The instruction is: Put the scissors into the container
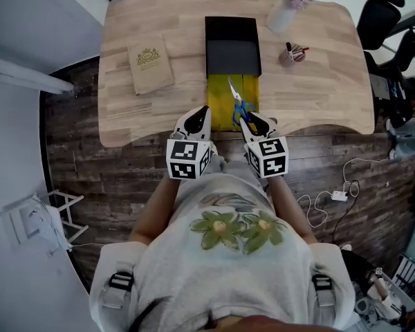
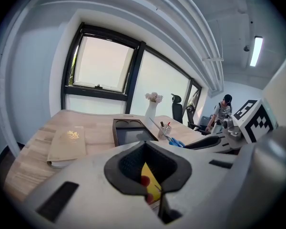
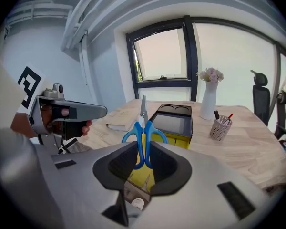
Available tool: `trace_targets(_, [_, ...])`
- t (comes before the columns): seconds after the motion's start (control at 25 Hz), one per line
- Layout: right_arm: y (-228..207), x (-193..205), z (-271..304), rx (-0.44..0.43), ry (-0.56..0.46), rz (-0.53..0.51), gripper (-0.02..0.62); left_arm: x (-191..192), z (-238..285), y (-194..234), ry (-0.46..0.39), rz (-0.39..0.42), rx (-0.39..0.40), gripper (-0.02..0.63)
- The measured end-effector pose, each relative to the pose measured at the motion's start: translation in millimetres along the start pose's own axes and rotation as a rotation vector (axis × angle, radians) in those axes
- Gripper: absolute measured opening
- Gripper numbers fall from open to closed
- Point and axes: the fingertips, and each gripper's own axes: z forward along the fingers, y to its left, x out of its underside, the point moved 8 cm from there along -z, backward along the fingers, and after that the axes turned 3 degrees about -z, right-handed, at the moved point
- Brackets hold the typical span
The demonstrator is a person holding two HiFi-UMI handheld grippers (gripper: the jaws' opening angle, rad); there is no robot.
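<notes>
Head view: pale wood tabletop (image 1: 318, 81) w/ a wavy front edge, over a dark plank floor (image 1: 97, 164). At its centre is the container (image 1: 233, 45): a black tray at the back and a yellow section toward the person.

The right gripper (image 1: 254, 124) has its fingers clamped on the blue handles of the scissors (image 1: 238, 104). These hang over the yellow section near the front edge, blades pointing away toward the black part; can't tell if they touch it. The left gripper (image 1: 197, 120) is just beside it at the tabletop's front edge, fingers together w/ nothing btw them.

Also on the tabletop, all well apart from the container:
- a tan book (image 1: 151, 64) at left
- a white vase of flowers (image 1: 283, 12) at back right
- a mesh pen cup (image 1: 290, 52) near the vase

Room: black-framed windows (image 3: 162, 56) behind the tabletop and a white ceiling w/ a strip light (image 2: 256, 51). Black office chairs (image 1: 384, 12) stand at right. A white power strip (image 1: 339, 196) and cables lie on the floor. A person (image 2: 224, 111) stands in the bg by the chairs.
</notes>
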Motion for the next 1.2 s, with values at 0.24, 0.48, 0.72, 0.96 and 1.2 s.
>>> trace_targets(0.24, [-2.4,1.4,15.7,0.0,0.022,-0.002,0.08,2.5,6.2,10.6,0.012,-0.007,0.0,0.005])
trace_targets(0.48, [-2.6,5.4,23.5,0.006,0.05,-0.012,0.08,3.8,9.9,16.1,0.029,-0.006,0.007,0.005])
trace_targets(0.72, [-1.5,12.3,29.0,0.006,0.078,-0.019,0.08,5.6,11.8,16.3,0.039,0.0,0.018,0.005])
trace_targets(0.96, [-4.5,17.7,37.0,-0.003,0.107,-0.022,0.08,8.2,15.6,21.3,0.055,-0.008,0.01,0.005])
trace_targets(1.2, [-9.2,21.0,49.1,-0.015,0.14,-0.022,0.08,9.1,27.0,26.1,0.072,-0.017,0.015,0.005])
